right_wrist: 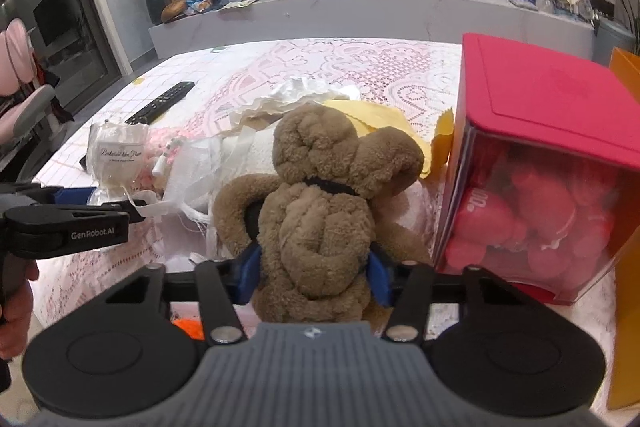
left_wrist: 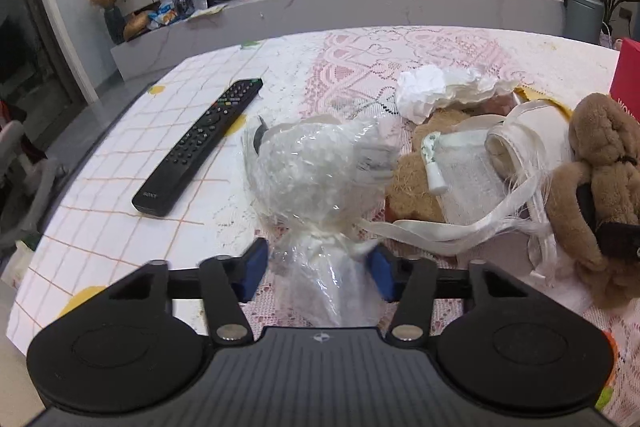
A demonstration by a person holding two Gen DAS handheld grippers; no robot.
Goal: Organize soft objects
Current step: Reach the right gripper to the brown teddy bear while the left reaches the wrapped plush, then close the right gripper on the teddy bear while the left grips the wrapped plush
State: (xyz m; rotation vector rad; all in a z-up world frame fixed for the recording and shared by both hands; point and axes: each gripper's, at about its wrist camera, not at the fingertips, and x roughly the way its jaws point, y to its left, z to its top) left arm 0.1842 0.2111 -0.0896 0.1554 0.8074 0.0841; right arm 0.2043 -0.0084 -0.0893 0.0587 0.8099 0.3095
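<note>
Left tongs (left_wrist: pixel 318 273) pinch the crinkly clear-plastic-wrapped white soft bundle (left_wrist: pixel 316 163) at its tied neck, light and slippery, mid-tabletop (left_wrist: pixel 120 163); right tongs (right_wrist: pixel 314 273) squeeze the compressible brown plush teddy bear (right_wrist: pixel 320 195) by its torso, near the right edge.

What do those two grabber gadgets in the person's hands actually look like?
Both alike: the left gripper and right gripper have blue finger pads on black hinged bars, round black discs either side and a ribbed grey body. White lettering "GenRobot.AI" marks the left one's side.
</note>
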